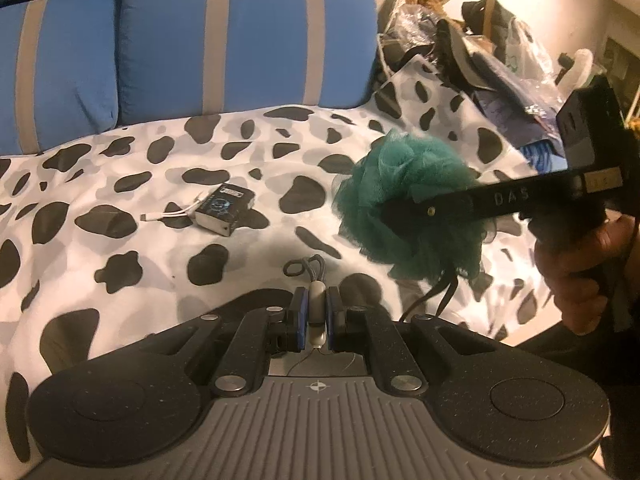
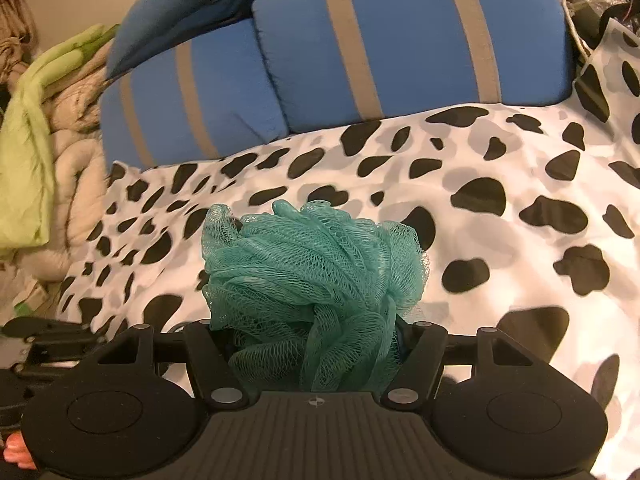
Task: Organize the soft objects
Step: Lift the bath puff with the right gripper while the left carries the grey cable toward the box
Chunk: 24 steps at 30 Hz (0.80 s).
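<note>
Squarely between right hand-held gripper (image 2: 316, 344) fingers: loofah (image 2: 312, 276)

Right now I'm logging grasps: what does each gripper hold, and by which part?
Right gripper clamps the green mesh loofah by its body. Left gripper pinches a small white piece with a grey cord loop.

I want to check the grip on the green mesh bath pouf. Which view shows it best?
The left wrist view: it shows the whole bath pouf from the side, clamped by the right gripper above the cow-print bedspread, its cord hanging. The right wrist view shows the pouf close up, its netting sharp, but it hides the fingertips.
</note>
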{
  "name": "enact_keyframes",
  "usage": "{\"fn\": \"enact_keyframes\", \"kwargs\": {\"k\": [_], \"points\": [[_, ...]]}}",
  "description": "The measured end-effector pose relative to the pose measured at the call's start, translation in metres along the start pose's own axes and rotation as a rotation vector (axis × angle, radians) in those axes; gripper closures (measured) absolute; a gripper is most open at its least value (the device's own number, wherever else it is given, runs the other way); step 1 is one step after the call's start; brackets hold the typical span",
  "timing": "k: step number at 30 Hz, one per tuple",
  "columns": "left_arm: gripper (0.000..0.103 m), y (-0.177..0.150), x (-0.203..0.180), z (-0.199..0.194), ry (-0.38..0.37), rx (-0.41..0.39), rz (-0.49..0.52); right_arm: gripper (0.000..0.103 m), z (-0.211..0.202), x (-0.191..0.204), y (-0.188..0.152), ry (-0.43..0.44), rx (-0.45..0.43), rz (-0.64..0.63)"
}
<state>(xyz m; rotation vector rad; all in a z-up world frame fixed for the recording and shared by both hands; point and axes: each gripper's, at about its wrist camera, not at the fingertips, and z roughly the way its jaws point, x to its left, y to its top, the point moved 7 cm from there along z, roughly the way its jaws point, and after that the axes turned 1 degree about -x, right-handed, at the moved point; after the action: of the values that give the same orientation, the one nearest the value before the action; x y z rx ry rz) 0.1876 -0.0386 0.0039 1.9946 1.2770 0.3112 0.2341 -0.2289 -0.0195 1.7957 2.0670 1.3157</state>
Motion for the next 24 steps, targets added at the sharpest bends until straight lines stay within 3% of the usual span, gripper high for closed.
{"fn": "enact_keyframes", "kwargs": {"k": [13,24], "points": [[0.093,-0.04,-0.026,-0.029,-0.049,0.008,-0.031,0.035,-0.037,0.01,-0.04,0.005,0.023,-0.02],[0.093,-0.092,-0.051,-0.039,-0.085,0.144,0.015,0.035,-0.062,0.016,-0.056,0.014,0.007,0.001]]}}
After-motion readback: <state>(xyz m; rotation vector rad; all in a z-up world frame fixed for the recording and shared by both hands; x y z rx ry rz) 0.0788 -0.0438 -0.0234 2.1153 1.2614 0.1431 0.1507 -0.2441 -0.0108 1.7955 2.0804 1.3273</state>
